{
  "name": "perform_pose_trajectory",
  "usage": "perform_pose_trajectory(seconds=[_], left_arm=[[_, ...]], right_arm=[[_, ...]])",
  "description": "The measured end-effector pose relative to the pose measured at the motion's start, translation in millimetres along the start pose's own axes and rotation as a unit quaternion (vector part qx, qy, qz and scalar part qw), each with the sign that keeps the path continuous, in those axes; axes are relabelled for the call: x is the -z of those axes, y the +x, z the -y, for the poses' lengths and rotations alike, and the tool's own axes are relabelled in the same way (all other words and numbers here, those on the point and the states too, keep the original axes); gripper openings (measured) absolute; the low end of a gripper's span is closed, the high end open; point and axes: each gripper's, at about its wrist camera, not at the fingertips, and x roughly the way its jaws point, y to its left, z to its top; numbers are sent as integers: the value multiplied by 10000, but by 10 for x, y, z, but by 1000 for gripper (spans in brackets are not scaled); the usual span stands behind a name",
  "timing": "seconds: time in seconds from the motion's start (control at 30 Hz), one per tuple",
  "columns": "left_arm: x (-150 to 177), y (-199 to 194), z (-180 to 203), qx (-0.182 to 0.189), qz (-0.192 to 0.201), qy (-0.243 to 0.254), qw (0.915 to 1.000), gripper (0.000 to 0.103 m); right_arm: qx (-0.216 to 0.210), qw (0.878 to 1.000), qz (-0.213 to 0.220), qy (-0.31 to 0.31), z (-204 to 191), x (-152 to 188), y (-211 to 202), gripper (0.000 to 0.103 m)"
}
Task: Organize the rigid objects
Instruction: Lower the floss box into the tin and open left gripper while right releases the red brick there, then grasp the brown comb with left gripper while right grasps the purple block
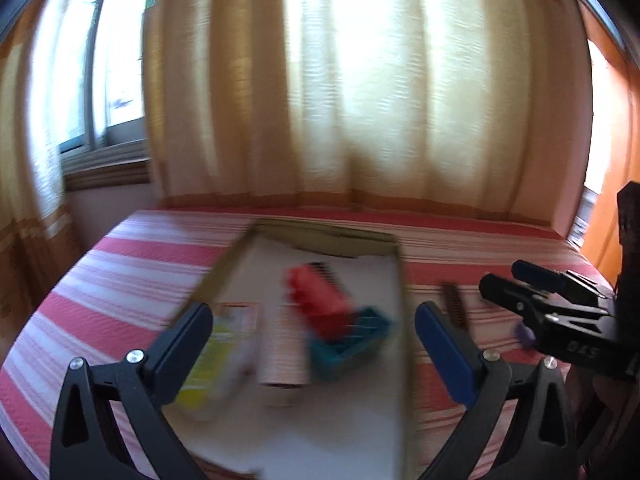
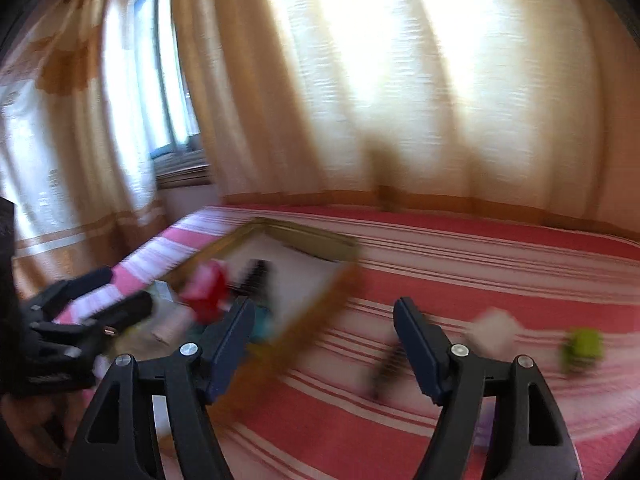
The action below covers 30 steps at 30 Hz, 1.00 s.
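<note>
A shallow cardboard box lies on the red-and-white striped bed. In it are a red block, a teal basket, a pinkish roll, a yellow box and a dark comb. My left gripper is open and empty above the box. My right gripper is open and empty to the right of the box. A dark comb lies on the bed between its fingers; it also shows in the left wrist view. Both views are blurred.
A pale block and a green block lie on the bed to the right, with something purple near the right finger. Curtains and a window stand behind the bed. An orange wall is at the right.
</note>
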Motion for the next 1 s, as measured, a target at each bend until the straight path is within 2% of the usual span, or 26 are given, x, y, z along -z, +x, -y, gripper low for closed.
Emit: perform_pose_trajectory(seconds=[0.2,0.3,0.47,0.8,0.83,0.87,0.93,1.0], left_arm=[[62,247,761,609,-355,463,9964,103],[90,376,1024,603,-491,708,9945,102],[93,622,1158,528,-797,812,9921,102],[95,691,1168,454,-871,828,9917,102],[96,702,1182,455,-865,845,9916,102],[97,704,1186,436,-864,854,9916,102],[85,721,1190,452,-887,864,9913,101],[63,711,1205,509,-878,892,9908,98]], right_arm=[[912,9932,-79,720,778,229,-294,74],[1155,9881,-240,987,1038,318,-287,74],[1081,9867,-562,1073,1130,355,-166,74],[879,9841,-1147,1033,1108,384,34,74],[892,9836,-1245,955,1083,393,64,72],[868,9830,-1342,902,1064,402,98,61],[798,9810,-1521,903,1069,434,146,47],[702,9812,-1501,985,1106,454,123,45]])
